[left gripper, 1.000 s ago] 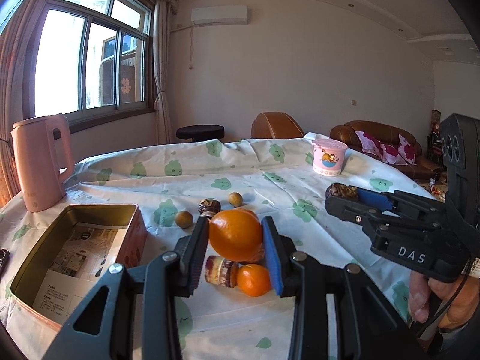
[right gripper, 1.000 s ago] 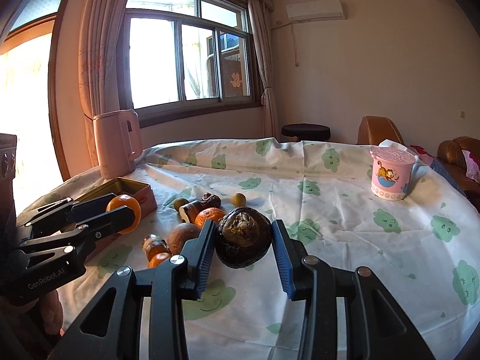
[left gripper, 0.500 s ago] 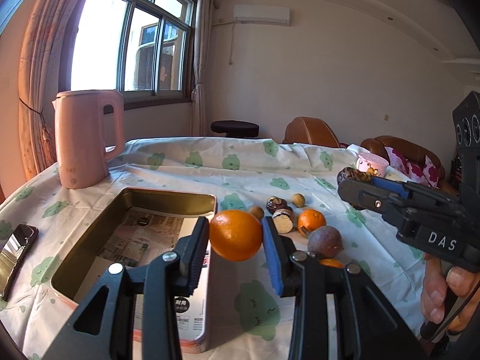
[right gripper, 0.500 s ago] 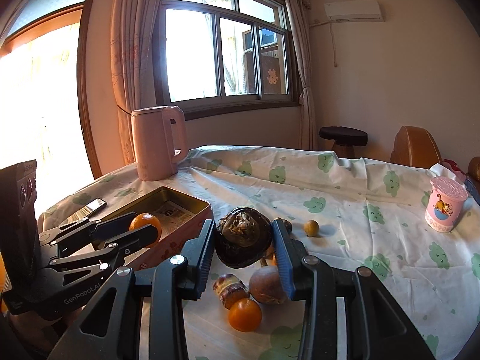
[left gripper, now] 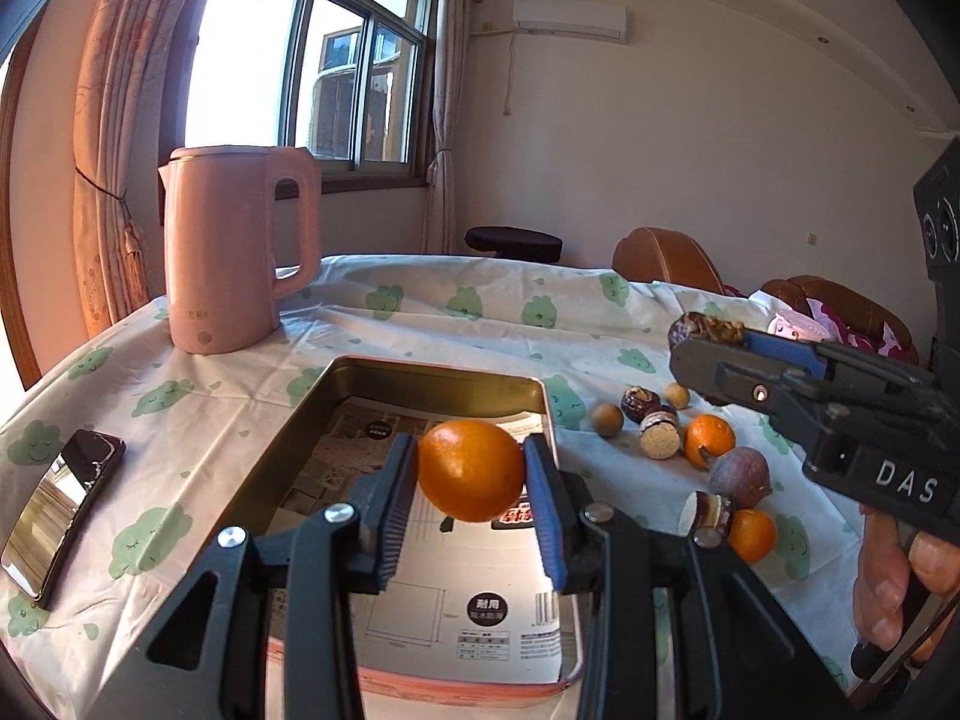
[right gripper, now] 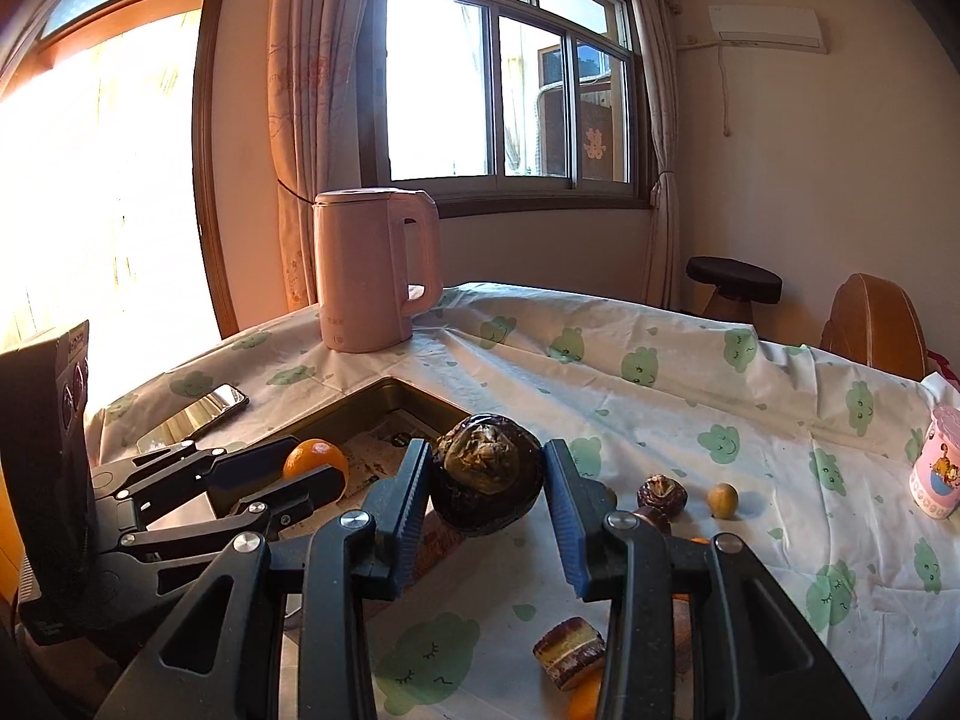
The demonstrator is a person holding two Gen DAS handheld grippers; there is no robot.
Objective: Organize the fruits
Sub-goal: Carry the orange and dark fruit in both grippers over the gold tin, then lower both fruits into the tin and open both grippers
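- The left tongs (left gripper: 471,471) are clenched on an orange (left gripper: 471,469), which hangs in the air above the open tin (left gripper: 420,373).
- The right tongs (right gripper: 487,480) grasp a dark wrinkled fruit (right gripper: 487,483) above the near corner of the tin, just beside the left tongs.
- The tin stands on the bench (left gripper: 456,324), lined with printed paper and with no fruit lying in it that I can see.
- More fruits (left gripper: 699,450) lie loose on the cloth to the right of the tin.
- To do this step well, I think each fruit should go low inside the walls before the tongs release it, so that it does not roll or bounce out.
- The orange is best set toward the far end, which leaves room for the dark fruit.
- The two tongs are close together, so release one fruit at a time.
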